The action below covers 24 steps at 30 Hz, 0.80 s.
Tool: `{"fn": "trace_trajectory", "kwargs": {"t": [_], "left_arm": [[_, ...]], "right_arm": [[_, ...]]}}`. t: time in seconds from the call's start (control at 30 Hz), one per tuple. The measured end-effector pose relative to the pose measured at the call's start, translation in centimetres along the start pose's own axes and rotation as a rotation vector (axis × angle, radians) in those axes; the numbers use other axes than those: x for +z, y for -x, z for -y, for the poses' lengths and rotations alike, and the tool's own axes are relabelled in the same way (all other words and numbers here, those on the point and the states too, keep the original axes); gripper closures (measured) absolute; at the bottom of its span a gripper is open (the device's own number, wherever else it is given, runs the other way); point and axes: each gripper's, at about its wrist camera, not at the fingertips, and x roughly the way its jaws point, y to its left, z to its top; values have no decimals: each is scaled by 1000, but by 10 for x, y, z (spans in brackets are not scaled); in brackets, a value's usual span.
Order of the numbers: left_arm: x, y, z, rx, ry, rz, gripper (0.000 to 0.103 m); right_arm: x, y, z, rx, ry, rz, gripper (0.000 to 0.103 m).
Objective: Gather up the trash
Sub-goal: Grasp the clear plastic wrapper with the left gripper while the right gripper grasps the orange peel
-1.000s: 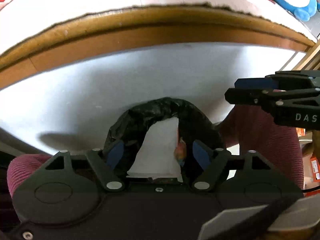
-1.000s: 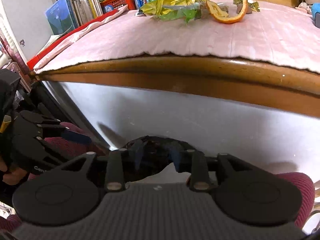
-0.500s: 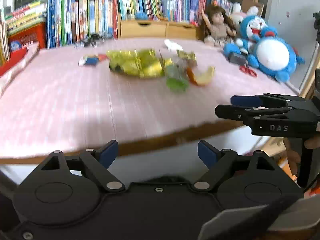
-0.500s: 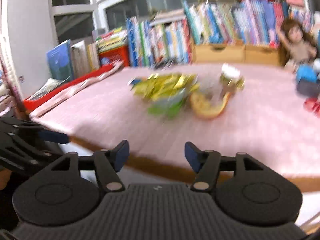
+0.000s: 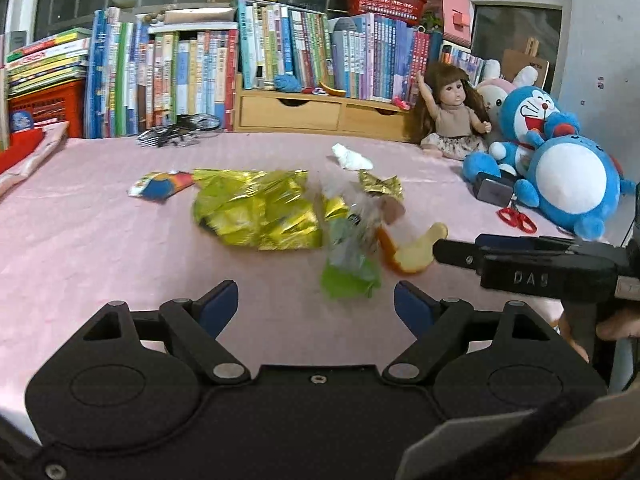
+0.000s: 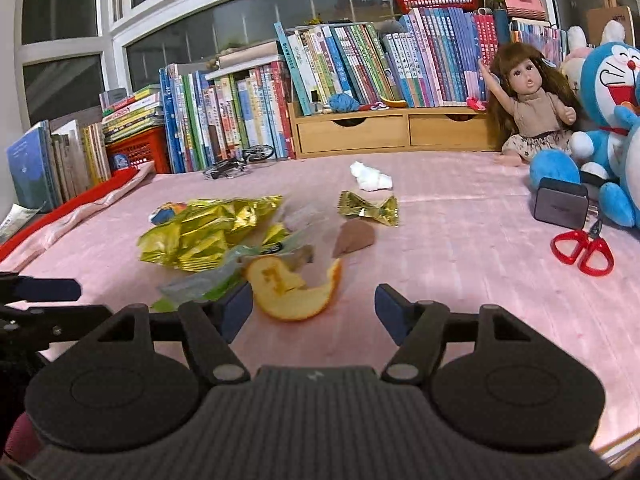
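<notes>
Both grippers hover empty over the near edge of the pink-clothed counter point(image 6: 460, 240). The right gripper point(image 6: 314, 312), its jaws having just spread wide, is nearer the curled orange peel point(image 6: 294, 290) — just ahead, slightly left, lying crosswise. The left gripper point(image 5: 316, 306), also spread, faces the crumpled green wrapper point(image 5: 348, 276).

Scattered trash on the pink tablecloth point(image 6: 460, 240), mid-frame in both wrist views.

A crumpled yellow foil bag point(image 5: 256, 212) lies flat at centre; a clear-and-green plastic wrapper point(image 5: 348, 268) overlaps its right edge. An orange peel point(image 6: 292, 288) curls cut-side up, touching the wrapper. Behind lie a gold candy wrapper point(image 6: 370, 208), a brown scrap point(image 6: 354, 238) and a white crumpled tissue point(image 6: 370, 178). A small blue-and-red packet point(image 5: 160, 184) lies left of the bag.
</notes>
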Motion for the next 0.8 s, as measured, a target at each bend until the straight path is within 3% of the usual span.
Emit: {"fn": "trace_trajectory", "kwargs": {"t": [0.2,0.33,0.43,0.5,0.6,0.8], "left_arm": [[6,-40,14,-8,9,-33,33],[7,-59,21,27,-9,-40,40],[7,-72,22,41,-11,-50,49],[8,-78,21,33,-3,-60,65],[8,-79,15,24,33,-62,79],[11,-58,7,51,22,-16,84]], "right_arm": [[-2,1,7,-13,33,3,24],[-5,3,9,-24,66,-1,23],[-6,2,8,-25,81,-4,23],[-6,1,6,-22,91,-6,23],[-7,-2,1,-15,112,-9,22],[-7,-12,-14,1,166,-26,20]]}}
